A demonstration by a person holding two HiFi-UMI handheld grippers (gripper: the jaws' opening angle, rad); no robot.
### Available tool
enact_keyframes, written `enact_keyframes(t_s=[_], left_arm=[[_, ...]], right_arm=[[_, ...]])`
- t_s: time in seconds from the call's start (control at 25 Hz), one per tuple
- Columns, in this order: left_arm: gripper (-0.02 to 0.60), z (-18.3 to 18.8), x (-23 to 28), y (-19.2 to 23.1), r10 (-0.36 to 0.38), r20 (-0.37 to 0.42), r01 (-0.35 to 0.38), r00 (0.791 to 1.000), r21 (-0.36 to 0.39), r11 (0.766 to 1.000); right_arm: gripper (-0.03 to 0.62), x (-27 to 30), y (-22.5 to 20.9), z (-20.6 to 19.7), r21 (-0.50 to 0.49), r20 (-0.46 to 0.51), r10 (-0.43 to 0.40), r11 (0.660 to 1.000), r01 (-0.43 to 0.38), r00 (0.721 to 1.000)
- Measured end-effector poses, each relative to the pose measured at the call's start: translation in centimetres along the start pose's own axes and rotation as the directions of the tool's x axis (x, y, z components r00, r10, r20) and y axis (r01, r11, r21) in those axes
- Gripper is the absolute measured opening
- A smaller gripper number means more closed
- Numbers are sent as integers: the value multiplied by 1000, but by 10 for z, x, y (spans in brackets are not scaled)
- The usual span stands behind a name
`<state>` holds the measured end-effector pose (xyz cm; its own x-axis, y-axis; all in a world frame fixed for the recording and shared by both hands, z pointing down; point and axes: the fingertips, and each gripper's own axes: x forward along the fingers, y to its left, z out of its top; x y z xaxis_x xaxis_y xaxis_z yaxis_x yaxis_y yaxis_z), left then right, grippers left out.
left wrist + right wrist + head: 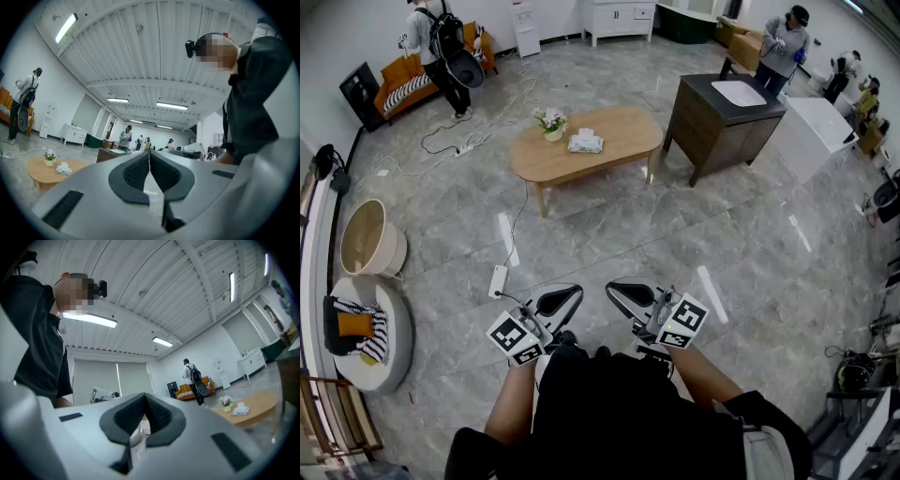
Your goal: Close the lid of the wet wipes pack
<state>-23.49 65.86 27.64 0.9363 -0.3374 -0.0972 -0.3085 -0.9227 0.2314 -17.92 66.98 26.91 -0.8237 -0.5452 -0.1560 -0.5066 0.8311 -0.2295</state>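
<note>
The wet wipes pack lies on a low oval wooden table far ahead of me across the floor; I cannot tell how its lid stands. It also shows small in the left gripper view as the pack and in the right gripper view as the pack. My left gripper and right gripper are held close to my body, well short of the table. Both are shut with nothing between the pads. The left gripper and right gripper point across the room.
A small flower pot stands next to the pack. A dark cabinet with a sink stands right of the table. Cables and a power strip lie on the floor between me and the table. A basket and a cushioned pouf are at left. People stand at the back.
</note>
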Motion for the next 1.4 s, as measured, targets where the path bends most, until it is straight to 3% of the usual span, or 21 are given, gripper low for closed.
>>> enact_keyframes(t_s=[0.68, 1.0, 1.4], left_arm=[[17, 3, 7, -5, -43, 9, 43, 999, -22, 999], [17, 5, 5, 2, -24, 28, 25, 999, -50, 998], [17, 10, -2, 1, -8, 27, 9, 1000, -31, 999]], right_arm=[[11, -12, -5, 7, -28, 12, -50, 998, 50, 999], [11, -17, -6, 9, -21, 24, -65, 998, 65, 998], [11, -31, -10, 13, -34, 45, -98, 994, 100, 994]])
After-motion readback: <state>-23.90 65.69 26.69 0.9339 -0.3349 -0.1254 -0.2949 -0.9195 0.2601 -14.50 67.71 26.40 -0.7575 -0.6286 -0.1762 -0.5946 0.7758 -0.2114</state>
